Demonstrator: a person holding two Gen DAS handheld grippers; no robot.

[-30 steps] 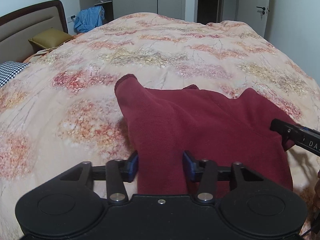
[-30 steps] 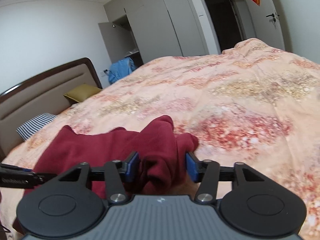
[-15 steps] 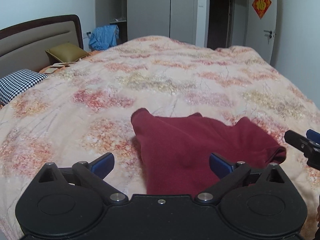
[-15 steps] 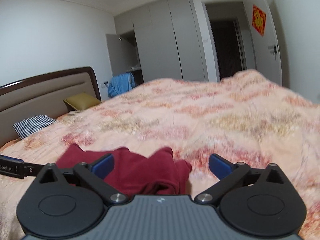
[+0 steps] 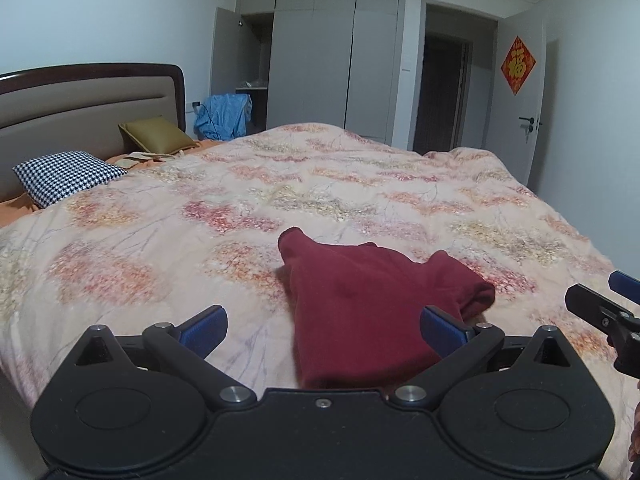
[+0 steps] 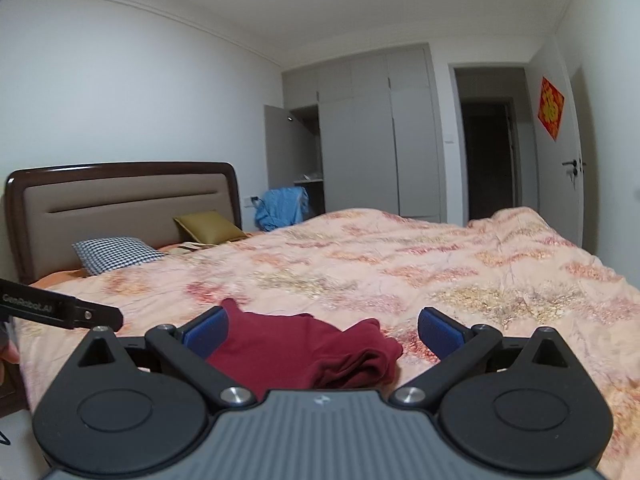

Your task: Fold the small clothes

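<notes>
Left gripper (image 5: 323,327) and right gripper (image 6: 322,330) both gape apart above the folded maroon garment (image 5: 372,304) on the quilt (image 5: 160,248).

garment's (image 5: 372,304) near edge hidden, wardrobe (image 5: 256,80) contents indistinct

The folded garment (image 5: 372,304) lay on the quilt (image 5: 360,184) near the bed's front edge. 2 pillows (image 5: 68,176) sat far left by the headboard (image 5: 80,108), with the wardrobe (image 5: 332,56) behind the bed.

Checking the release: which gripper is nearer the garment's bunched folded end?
Right. The right gripper sits just short of the bunched end; the left gripper faces the red garment's opposite side.
</notes>
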